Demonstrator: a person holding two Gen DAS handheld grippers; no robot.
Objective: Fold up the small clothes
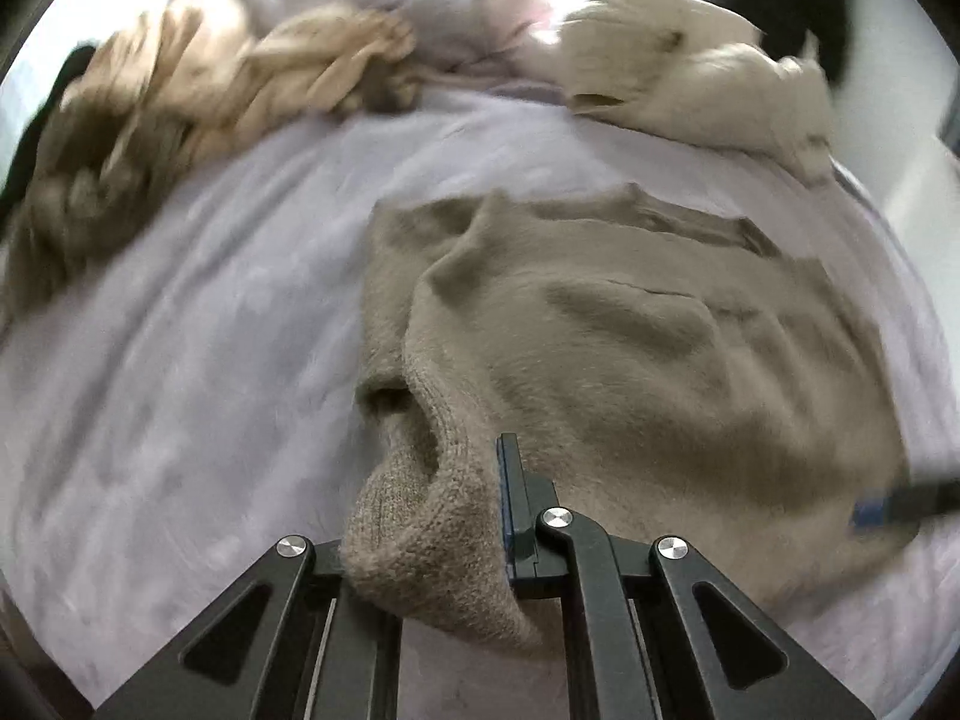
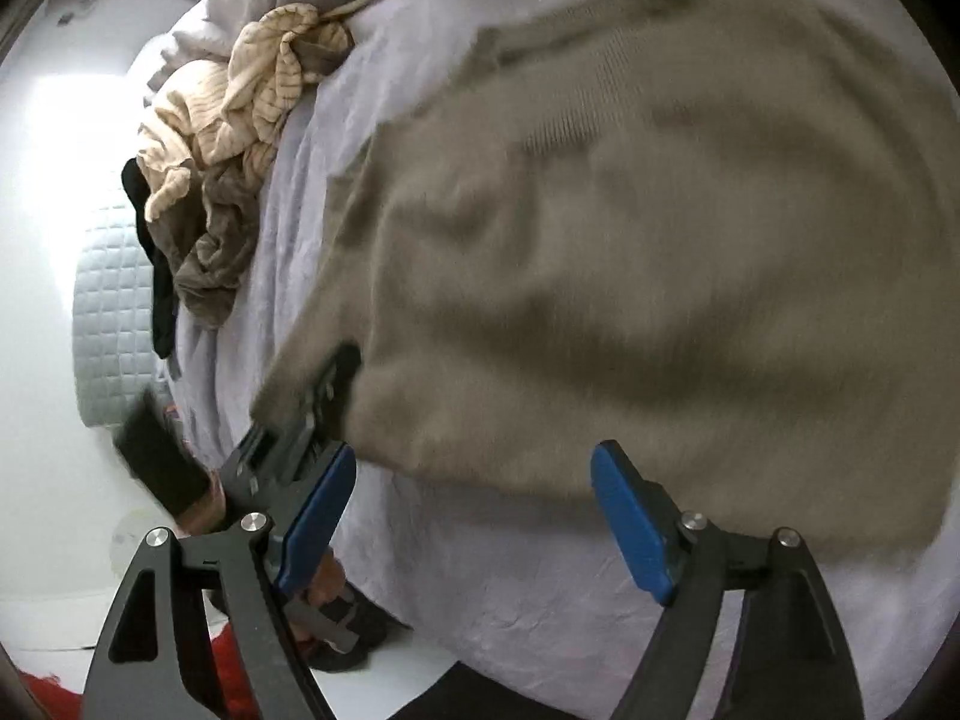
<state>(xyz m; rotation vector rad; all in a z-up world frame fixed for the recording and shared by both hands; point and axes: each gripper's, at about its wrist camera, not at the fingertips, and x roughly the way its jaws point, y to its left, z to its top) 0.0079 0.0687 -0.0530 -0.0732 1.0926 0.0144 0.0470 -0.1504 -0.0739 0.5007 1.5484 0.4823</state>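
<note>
A taupe knit sweater (image 1: 630, 348) lies spread on the lavender bed sheet (image 1: 210, 330). My left gripper (image 1: 447, 510) is shut on the sweater's ribbed edge, which bunches over its left finger and hides it; the blue pad of its right finger (image 1: 509, 498) shows. In the right wrist view the sweater (image 2: 660, 240) fills the upper right. My right gripper (image 2: 474, 516) stands open at the sweater's near edge with only sheet and hem between its blue pads. The left gripper (image 2: 318, 402) shows there clamped on the sweater's left corner, held by a hand (image 2: 207, 507).
A heap of beige and brown clothes (image 1: 180, 102) lies at the back left of the bed, with a cream garment (image 1: 690, 78) and a dark item (image 1: 804, 18) at the back right. The bed's edge drops to a white floor with a red item (image 2: 231, 666).
</note>
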